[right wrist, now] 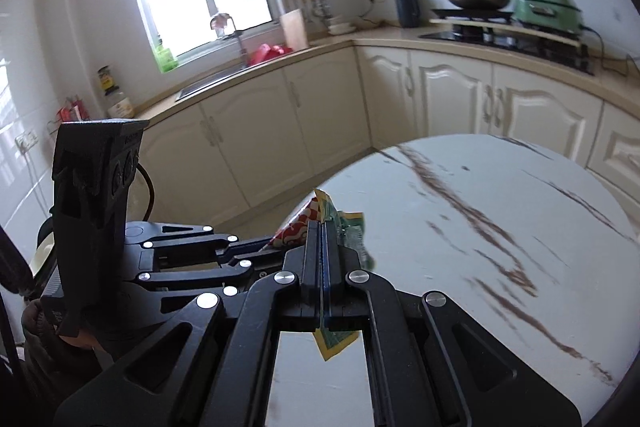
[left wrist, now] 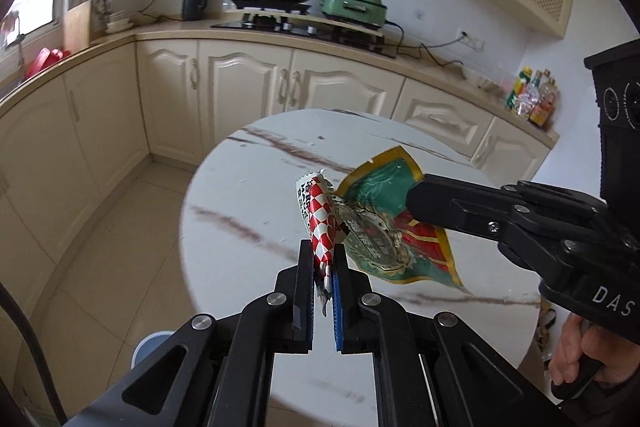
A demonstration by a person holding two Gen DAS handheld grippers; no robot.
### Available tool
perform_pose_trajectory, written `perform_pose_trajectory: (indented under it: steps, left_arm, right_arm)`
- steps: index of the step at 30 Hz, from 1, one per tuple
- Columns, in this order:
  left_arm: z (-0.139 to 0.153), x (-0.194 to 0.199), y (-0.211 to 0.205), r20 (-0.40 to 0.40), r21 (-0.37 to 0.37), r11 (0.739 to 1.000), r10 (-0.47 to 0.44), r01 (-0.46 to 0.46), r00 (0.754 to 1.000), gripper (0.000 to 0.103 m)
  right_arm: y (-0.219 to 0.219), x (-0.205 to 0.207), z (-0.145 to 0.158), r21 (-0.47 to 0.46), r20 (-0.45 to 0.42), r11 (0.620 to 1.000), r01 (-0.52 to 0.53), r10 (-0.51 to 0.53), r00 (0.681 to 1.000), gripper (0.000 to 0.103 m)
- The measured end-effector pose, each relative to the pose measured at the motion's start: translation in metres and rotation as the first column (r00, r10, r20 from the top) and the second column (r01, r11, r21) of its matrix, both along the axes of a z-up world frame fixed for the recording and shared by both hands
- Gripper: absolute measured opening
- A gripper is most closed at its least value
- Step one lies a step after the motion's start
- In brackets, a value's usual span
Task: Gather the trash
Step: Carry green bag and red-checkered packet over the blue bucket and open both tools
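The left tool (left wrist: 323, 263) is squeezing a red and white checked wrapper (left wrist: 322, 223) between its two fingers. The wrapper is sticking up past the fingertips, and its bottom end is hiding down between them. The right tool (right wrist: 324, 239) is closed tight on a green packet (left wrist: 384, 223) with a yellow edge. In the left view this tool is coming in from the right side and is covering one corner of the packet. In the right view most of the packet is hiding behind the tool's fingers; only a bit is peeking out at the tip and a yellow-green corner is hanging out below.

Both pieces of trash are being held up in the air above the round white surface (left wrist: 240, 195) with brown streaks. They are sitting just beside each other, and I cannot tell if they are touching.

A hand (left wrist: 570, 359) is gripping the right tool's handle at the picture's edge, partly cut off. The writing on both wrappers is too small and crumpled to read. The room behind is looking a little blurry.
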State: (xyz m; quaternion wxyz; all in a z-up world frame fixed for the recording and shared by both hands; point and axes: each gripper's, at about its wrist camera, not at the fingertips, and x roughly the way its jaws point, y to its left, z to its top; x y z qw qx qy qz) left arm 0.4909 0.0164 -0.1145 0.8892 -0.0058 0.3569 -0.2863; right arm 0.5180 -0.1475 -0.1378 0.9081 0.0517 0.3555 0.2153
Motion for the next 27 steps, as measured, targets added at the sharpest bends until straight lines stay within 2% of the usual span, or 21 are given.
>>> perform_pose_trajectory:
  steps: [7, 11, 14, 19, 22, 25, 27]
  left_arm:
    - [0.005, -0.054, 0.112, -0.022, -0.059, 0.991, 0.116, -0.117, 0.993, 0.003]
    - [-0.01, -0.079, 0.174, -0.049, -0.049, 0.978, 0.203, -0.205, 0.978, 0.003]
    - [-0.032, -0.094, 0.22, -0.098, -0.038, 0.963, 0.261, -0.265, 0.96, 0.003]
    - [-0.085, -0.096, 0.269, -0.201, -0.007, 0.95, 0.304, -0.312, 0.931, 0.003]
    - [-0.132, -0.09, 0.285, -0.278, 0.019, 0.947, 0.312, -0.32, 0.908, 0.003]
    - [-0.182, -0.084, 0.297, -0.368, 0.042, 0.948, 0.31, -0.317, 0.877, 0.004]
    - [-0.217, -0.079, 0.305, -0.432, 0.057, 0.945, 0.315, -0.323, 0.845, 0.004]
  right_arm:
    - [0.112, 0.012, -0.008, -0.016, -0.035, 0.989, -0.148, 0.147, 0.989, 0.002]
    - [0.174, 0.021, -0.026, -0.017, -0.065, 0.972, -0.233, 0.232, 0.971, 0.002]
    - [0.216, 0.032, -0.051, -0.014, -0.102, 0.961, -0.277, 0.274, 0.956, 0.002]
    - [0.268, 0.057, -0.12, -0.017, -0.208, 0.95, -0.311, 0.3, 0.931, 0.002]
    - [0.285, 0.075, -0.178, -0.032, -0.297, 0.949, -0.314, 0.291, 0.909, 0.002]
    - [0.296, 0.092, -0.237, -0.064, -0.377, 0.95, -0.307, 0.261, 0.888, 0.002]
    - [0.301, 0.104, -0.277, -0.06, -0.439, 0.951, -0.304, 0.248, 0.864, 0.002]
